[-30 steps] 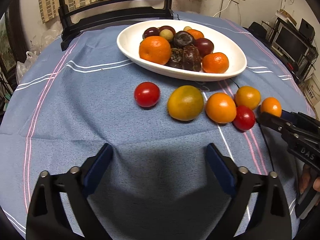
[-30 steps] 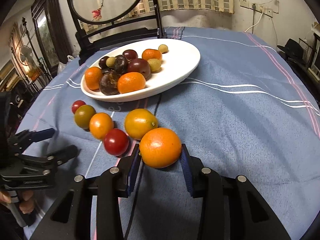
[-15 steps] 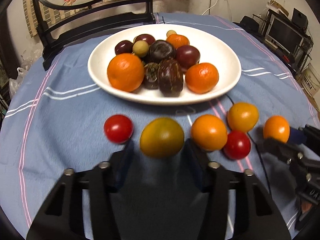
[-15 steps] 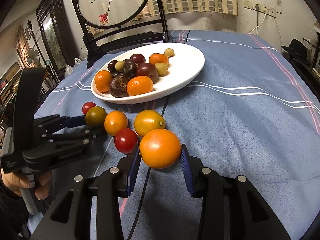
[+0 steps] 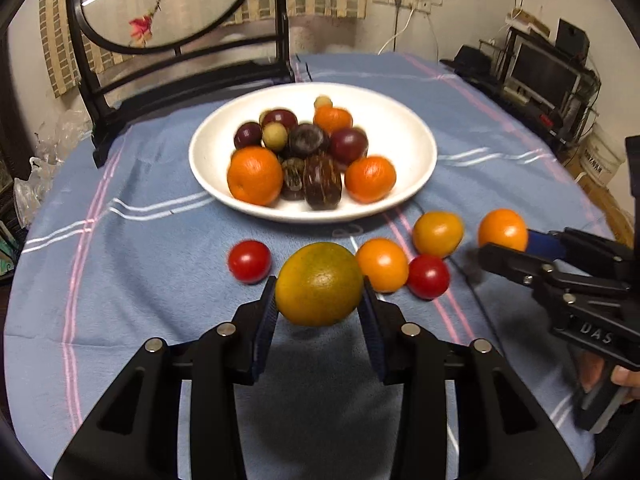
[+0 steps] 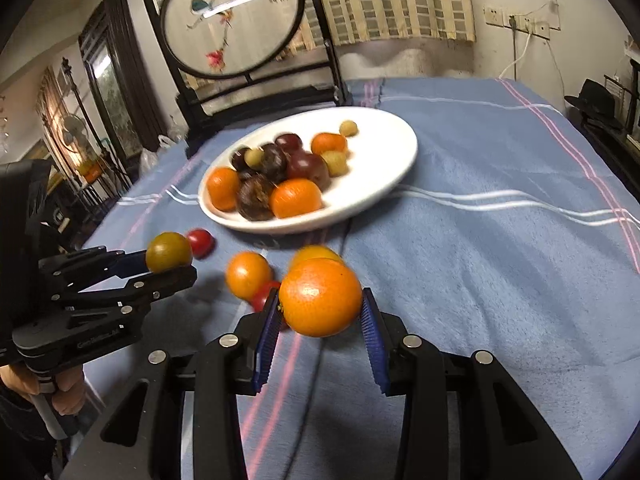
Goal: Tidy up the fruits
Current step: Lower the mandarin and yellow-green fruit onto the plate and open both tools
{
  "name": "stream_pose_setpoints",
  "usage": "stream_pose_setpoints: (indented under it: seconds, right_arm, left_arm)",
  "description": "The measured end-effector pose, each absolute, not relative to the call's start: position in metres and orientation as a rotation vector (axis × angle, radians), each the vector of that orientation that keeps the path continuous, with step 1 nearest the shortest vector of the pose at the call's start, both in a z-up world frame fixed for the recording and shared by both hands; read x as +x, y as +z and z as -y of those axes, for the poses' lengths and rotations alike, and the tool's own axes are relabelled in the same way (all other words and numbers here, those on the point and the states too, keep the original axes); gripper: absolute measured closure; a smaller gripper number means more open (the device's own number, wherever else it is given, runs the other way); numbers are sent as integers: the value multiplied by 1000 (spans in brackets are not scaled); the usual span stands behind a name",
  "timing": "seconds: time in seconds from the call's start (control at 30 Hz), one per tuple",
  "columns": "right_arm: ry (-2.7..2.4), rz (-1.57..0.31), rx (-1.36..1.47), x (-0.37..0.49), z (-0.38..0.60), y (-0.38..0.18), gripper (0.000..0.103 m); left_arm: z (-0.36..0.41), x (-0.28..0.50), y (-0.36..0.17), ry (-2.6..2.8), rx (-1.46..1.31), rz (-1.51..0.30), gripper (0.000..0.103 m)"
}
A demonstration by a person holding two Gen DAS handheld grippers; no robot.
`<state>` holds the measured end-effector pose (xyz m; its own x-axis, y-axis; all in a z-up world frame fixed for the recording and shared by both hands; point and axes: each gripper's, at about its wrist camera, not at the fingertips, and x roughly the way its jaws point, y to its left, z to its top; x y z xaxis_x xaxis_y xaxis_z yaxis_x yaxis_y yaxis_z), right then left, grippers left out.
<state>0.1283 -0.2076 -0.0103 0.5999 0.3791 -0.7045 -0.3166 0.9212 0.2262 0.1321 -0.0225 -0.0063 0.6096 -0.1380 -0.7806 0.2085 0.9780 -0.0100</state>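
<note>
My left gripper is shut on a yellow-green orange and holds it above the blue cloth; it also shows in the right wrist view. My right gripper is shut on an orange mandarin, lifted off the cloth; the mandarin also shows in the left wrist view. A white plate beyond them holds several oranges, dark plums and small pale fruits. On the cloth lie a red tomato, an orange fruit, another red tomato and a yellow-orange fruit.
A dark wooden stand with a round embroidered screen rises behind the plate. The round table's blue striped cloth drops off at the right, with shelves and electronics beyond.
My left gripper moved forward, closed on the yellow-green orange and lifted it. My right gripper lifted the mandarin off the cloth and moved toward the plate.
</note>
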Motion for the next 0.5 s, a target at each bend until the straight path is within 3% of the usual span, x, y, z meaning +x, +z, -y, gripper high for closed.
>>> stream_pose_setpoints:
  seconds: [0.3, 0.5]
  right_arm:
    - [453, -731, 25, 161, 178, 37, 63]
    - [458, -741, -32, 205, 150, 31, 63]
  left_arm:
    - [12, 173, 32, -181, 42, -862, 65]
    - [2, 230, 30, -112, 6, -896, 65]
